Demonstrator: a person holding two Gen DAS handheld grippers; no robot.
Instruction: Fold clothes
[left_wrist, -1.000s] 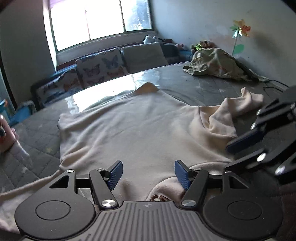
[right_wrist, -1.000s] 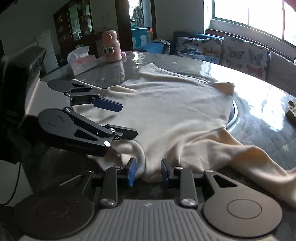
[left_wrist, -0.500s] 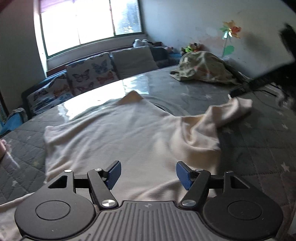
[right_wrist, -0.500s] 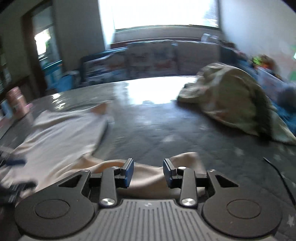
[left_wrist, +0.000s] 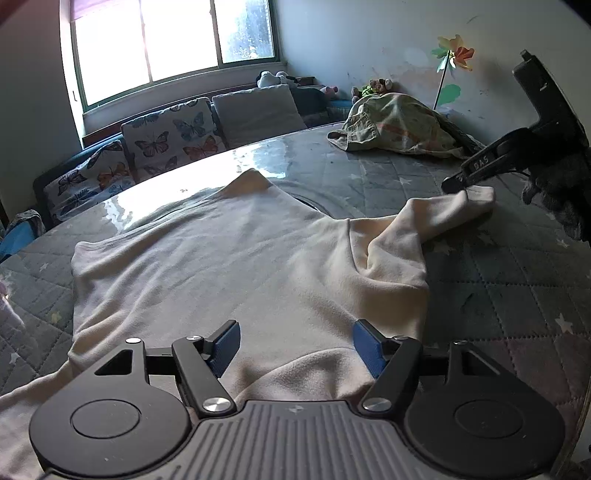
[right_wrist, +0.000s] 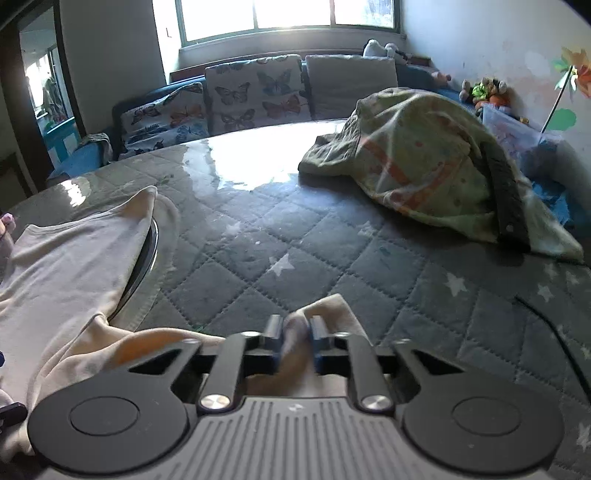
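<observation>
my right gripper (right_wrist: 295, 341) pinches the sleeve (left_wrist: 448, 212) out toward the table's (left_wrist: 498, 280) right edge. my left gripper (left_wrist: 295, 345) hangs wide open, empty, over the shirt (left_wrist: 221, 266). shirt's spread flat mid-table, no fold showing.

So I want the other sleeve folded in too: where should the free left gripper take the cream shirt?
Probably the left sleeve, trailing flat off the cream shirt past the left gripper, which is open over the neck end. Come in low from the outer left side and pinch near the cuff end, out of frame here. The right gripper holds the other sleeve similarly.
</observation>
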